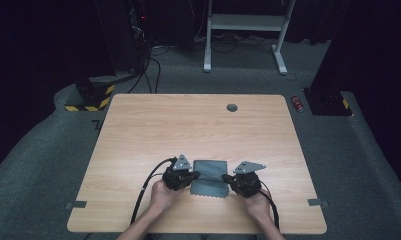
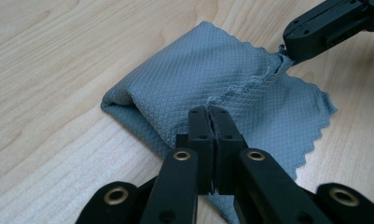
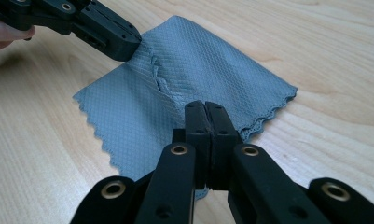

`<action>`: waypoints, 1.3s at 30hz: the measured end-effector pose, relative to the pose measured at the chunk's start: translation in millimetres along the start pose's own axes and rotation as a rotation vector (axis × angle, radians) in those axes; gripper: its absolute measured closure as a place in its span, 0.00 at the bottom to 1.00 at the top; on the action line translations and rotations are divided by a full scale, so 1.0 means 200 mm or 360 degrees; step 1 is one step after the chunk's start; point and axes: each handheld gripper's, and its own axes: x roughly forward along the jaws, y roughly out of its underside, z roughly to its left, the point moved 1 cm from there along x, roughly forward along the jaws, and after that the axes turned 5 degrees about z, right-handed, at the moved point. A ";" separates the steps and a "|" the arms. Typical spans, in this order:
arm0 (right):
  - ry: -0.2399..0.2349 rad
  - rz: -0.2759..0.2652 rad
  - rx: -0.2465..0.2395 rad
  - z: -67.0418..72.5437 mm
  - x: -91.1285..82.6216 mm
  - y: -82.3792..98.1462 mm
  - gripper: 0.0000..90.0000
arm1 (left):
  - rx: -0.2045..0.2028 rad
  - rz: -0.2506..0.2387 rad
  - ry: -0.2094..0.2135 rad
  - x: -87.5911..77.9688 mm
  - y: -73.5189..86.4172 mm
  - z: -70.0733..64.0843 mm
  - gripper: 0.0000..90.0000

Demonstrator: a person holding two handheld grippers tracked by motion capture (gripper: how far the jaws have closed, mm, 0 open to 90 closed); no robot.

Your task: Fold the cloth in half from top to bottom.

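Note:
A grey-blue waffle-textured cloth [image 1: 211, 172] with zigzag edges lies partly folded on the wooden table [image 1: 188, 125], near its front edge. In the left gripper view, my left gripper [image 2: 208, 111] is shut on the lifted fold of the cloth [image 2: 198, 70]. My right gripper [image 2: 287, 50] pinches the far corner there. The right gripper view has my right gripper [image 3: 205, 106] shut on the cloth [image 3: 194, 60], while my left gripper [image 3: 131, 46] bites the opposite edge. From above, the left gripper [image 1: 195, 176] and right gripper [image 1: 227, 178] flank the cloth, and the layer between them is raised and creased.
A round cable hole [image 1: 232, 107] sits near the table's far edge. On the floor beyond are a white desk frame [image 1: 245, 30], a red can [image 1: 298, 103], a yellow-and-black striped base [image 1: 90, 97] and trailing cables. Bare tabletop surrounds the cloth.

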 end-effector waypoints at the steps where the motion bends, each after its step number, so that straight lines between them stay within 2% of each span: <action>1: -0.0004 -0.0001 0.0009 0.01 0.00 0.01 0.99 | 0.0005 0.0000 0.0003 0.00 0.00 0.00 0.98; 6: -0.0023 -0.0006 0.0005 0.02 0.00 0.02 0.99 | -0.0010 -0.0005 0.0008 0.00 0.03 -0.01 0.98; 15: -0.0046 0.0008 -0.0005 0.04 -0.01 0.05 0.99 | 0.0027 0.0015 -0.0005 0.00 0.05 -0.05 0.98; 21: -0.0049 0.0021 -0.0023 0.06 0.00 0.07 0.99 | 0.0015 0.0012 -0.0008 0.00 0.07 -0.05 0.98; 25: -0.0059 0.0020 0.0000 0.07 0.00 0.09 0.99 | 0.0021 0.0012 -0.0001 -0.01 0.08 -0.06 0.98; 39: -0.0064 0.0018 0.0000 0.08 0.01 0.12 0.98 | 0.0030 0.0030 -0.0015 0.00 0.11 -0.09 0.97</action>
